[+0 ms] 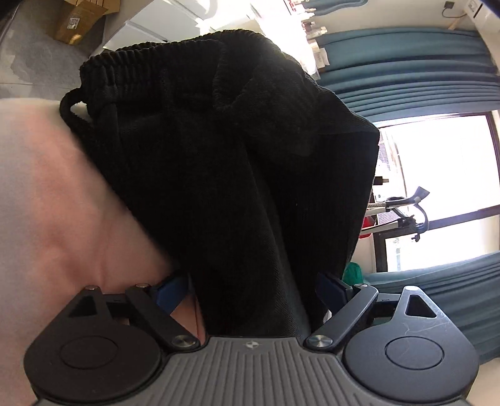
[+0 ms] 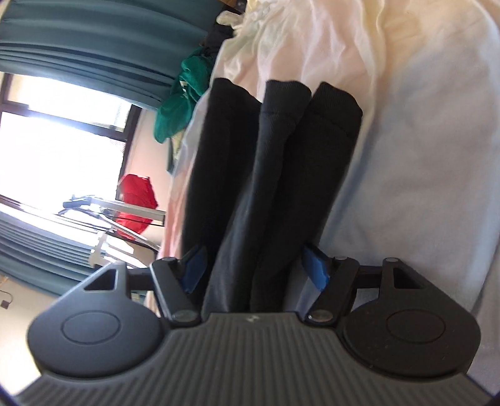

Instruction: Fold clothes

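Black ribbed pants [image 1: 218, 156] fill the left wrist view, with the elastic waistband and a drawstring loop [image 1: 70, 106] at the far end. My left gripper [image 1: 253, 278] is shut on the thick bundle, which sits between its blue pads [image 1: 170, 292] and hides the fingertips. In the right wrist view, stacked layers of the same black pants [image 2: 275, 162] end in three hems at the far end. My right gripper [image 2: 253, 265] is shut on these layers between its blue pads [image 2: 315, 268]. Both views are rolled sideways.
A pale pink and white bed sheet [image 1: 47, 193] [image 2: 406, 140] lies under the pants. Green cloth [image 2: 181, 100] and a red item [image 2: 137, 203] sit beyond the bed edge near a bright window [image 1: 443, 187] with teal curtains [image 1: 406, 62]. A cardboard box [image 1: 78, 22] stands on the floor.
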The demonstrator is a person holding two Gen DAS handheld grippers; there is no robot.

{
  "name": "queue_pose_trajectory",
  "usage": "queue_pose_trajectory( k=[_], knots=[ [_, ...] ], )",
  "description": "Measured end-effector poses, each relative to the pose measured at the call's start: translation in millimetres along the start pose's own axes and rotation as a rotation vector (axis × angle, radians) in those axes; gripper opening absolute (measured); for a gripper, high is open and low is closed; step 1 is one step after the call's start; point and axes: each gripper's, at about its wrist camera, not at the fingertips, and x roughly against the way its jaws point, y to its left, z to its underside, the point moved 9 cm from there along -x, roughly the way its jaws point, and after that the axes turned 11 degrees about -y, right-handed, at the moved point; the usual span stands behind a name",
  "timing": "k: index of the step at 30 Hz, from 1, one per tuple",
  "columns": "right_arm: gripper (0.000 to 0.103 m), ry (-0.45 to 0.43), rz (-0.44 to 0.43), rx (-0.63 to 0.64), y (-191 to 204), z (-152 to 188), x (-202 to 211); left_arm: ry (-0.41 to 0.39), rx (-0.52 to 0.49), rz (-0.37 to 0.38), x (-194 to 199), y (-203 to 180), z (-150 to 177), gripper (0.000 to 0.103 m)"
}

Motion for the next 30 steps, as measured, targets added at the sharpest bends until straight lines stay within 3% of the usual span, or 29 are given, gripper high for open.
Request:
queue_pose_trajectory(
  k=[3, 4, 6, 7, 12, 16, 22, 25, 27, 30],
  knots=[
    [0.065, -0.096, -0.011, 0.039, 10, -8, -10, -0.095, -0.044, -0.061, -14, -4, -5, 0.064],
    [0.059, -0.125, -0.01, 0.055, 13, -10, -10, -0.123, -0.057, -0.079, -16, -6, -7, 0.044],
    [0.014, -0.172, 0.004, 0.085, 16, -13, -7, -0.145, -0.047, -0.091, -16, -7, -11, 0.028],
    [0.014, -0.196, 0.011, 0.1, 18, -14, -5, -0.152, -0.037, -0.091, -15, -8, -14, 0.023],
    [0.011, -0.301, 0.031, 0.134, 28, -20, 14, -0.163, -0.071, -0.058, 12, -24, -26, 0.015],
    [0.011, -0.307, 0.016, 0.11, 30, -24, 51, -0.169, -0.06, -0.049, 42, -33, -30, 0.014],
    [0.011, -0.302, 0.035, -0.009, -4, -22, 125, -0.11, -0.002, -0.066, 114, -19, -74, 0.013],
    [0.011, -0.295, 0.061, -0.023, -28, -9, 161, -0.077, -0.031, -0.087, 162, 6, -91, 0.014],
    [0.011, -0.273, 0.062, -0.1, -45, -2, 178, -0.058, -0.062, -0.102, 186, 28, -93, 0.014],
    [0.011, -0.24, 0.053, -0.182, -64, 6, 195, -0.029, -0.15, -0.045, 202, 61, -83, 0.015]
  ],
)
